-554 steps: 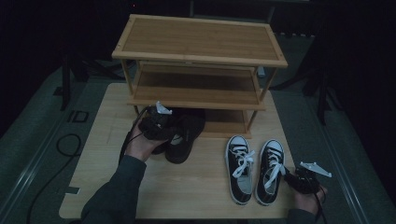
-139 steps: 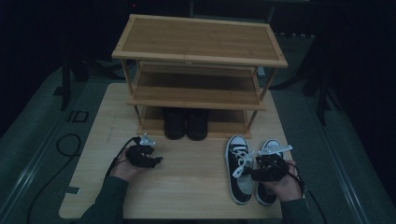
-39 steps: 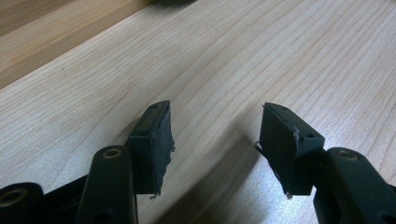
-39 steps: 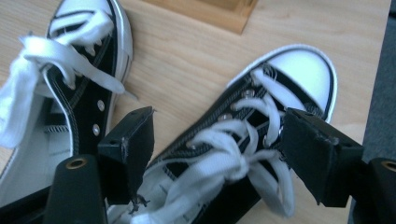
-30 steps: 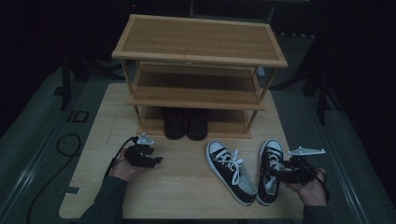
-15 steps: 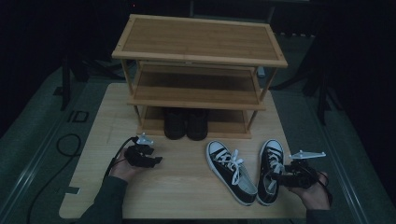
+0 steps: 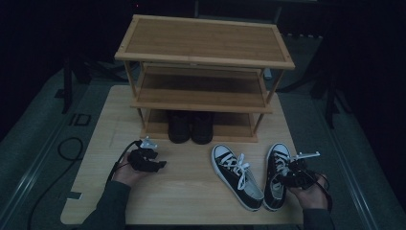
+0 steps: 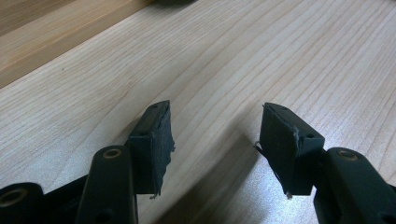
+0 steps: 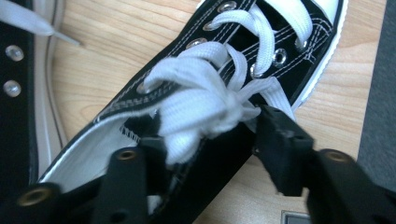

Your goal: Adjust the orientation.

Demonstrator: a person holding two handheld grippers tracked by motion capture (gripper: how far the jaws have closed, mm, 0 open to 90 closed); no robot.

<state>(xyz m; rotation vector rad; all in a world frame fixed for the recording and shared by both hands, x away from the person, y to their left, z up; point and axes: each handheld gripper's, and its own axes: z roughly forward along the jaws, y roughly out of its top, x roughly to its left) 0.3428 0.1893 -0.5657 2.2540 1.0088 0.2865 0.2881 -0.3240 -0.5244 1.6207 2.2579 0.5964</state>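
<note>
Black canvas sneaker point(image 7: 276, 175), white laces and white toe cap, flat on the pale wooden surface point(image 7: 191, 191) near its right front corner, toe towards the rack. Second sneaker point(image 7: 237, 176) of the same pair just left of it, angled, toe up and to the left; heels close together, contact not determinable. Right tool point(image 7: 293, 173) at the right sneaker's lace area, held by the right hand point(image 7: 309, 189). In the right gripper view: right tool point(image 9: 210, 140) spread wide across the shoe's opening, one jaw inside the collar under the bunched white laces point(image 9: 205, 105), the other outside the black upper; not clenched on the canvas, pads apart from each other by the width of the shoe wall and laces. Left tool point(image 7: 152, 160) low over bare surface, left of centre, well apart from both sneakers, held by the left hand point(image 7: 125, 170). In the left gripper view: left tool point(image 8: 215, 135) released, jaws wide, nothing but wood grain between them. Three-tier bamboo shoe rack point(image 7: 203, 72) at the far side of the surface; pair of dark shoes point(image 7: 190, 127) on its bottom shelf, side by side.
</note>
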